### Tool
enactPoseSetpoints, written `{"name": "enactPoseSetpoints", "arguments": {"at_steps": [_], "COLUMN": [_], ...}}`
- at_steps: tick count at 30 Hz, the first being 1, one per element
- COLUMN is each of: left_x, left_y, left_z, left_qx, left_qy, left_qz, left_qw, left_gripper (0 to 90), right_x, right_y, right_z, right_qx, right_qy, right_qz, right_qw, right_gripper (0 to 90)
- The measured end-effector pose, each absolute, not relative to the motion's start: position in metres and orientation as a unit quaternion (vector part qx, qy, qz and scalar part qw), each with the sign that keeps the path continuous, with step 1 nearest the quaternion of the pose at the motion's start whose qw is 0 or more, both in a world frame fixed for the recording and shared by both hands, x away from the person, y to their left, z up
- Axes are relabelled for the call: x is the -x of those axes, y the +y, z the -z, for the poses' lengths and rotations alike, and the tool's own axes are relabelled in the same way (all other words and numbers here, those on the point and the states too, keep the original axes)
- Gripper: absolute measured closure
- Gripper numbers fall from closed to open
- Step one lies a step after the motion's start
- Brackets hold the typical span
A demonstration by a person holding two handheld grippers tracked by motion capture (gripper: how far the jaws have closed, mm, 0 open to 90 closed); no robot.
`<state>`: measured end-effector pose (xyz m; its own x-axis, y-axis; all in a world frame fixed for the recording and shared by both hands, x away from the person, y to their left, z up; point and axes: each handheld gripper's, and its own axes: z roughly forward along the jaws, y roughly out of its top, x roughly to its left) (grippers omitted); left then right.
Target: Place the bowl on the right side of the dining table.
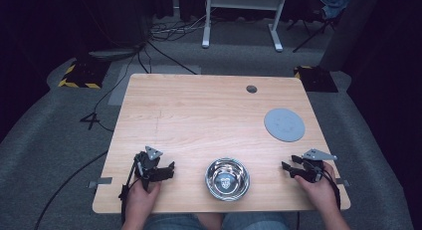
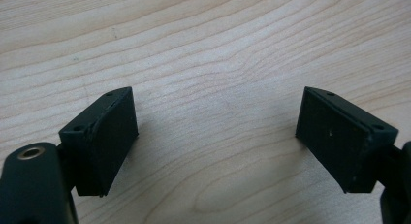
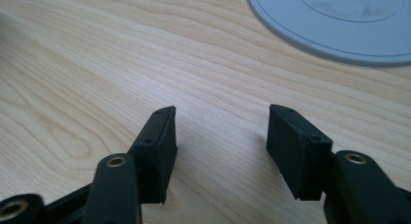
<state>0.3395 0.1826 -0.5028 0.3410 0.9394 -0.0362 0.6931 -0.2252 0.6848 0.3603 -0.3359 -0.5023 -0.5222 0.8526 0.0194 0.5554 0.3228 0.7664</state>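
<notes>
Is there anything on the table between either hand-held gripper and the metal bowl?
Nothing visible. The metal bowl sits between the left hand-held gripper and the right hand-held gripper, with bare wood on both sides. The grey disc lies farther back, out of the way.

The right gripper [image 3: 220, 136] enters from 6 o'clock, its two black jaws set apart with bare wood visible between them and nothing held. Both pads [image 3: 160, 151] stand just above the light wooden table [image 3: 97, 78], casting a faint shadow on it. At 1 o'clock lies a flat grey round disc [image 3: 339, 25], cut off by the frame edge, well apart from the jaws.
</notes>
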Motion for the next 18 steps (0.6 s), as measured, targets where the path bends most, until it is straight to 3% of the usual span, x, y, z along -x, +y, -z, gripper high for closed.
{"name": "enactPoseSetpoints", "arguments": {"at_steps": [2,14,18], "left_x": [-0.340,-0.339,-0.340], "left_y": [0.183,0.183,0.183], "left_z": [0.503,0.503,0.503], "left_qx": [-0.757,-0.757,-0.757], "left_qy": [0.539,0.539,0.539], "left_qz": [-0.198,-0.198,-0.198], "left_qw": [0.312,0.311,0.311], "left_gripper": [15.1,15.1,15.1], "right_x": [-0.360,-0.360,-0.357], "right_y": [-0.337,-0.318,-0.305], "right_z": [0.499,0.465,0.452], "right_qx": [-0.456,-0.431,-0.422], "right_qy": [0.786,0.799,0.803], "right_qz": [-0.378,-0.389,-0.397], "right_qw": [0.176,0.160,0.141], "right_gripper": [53.7,50.7,56.1]}}
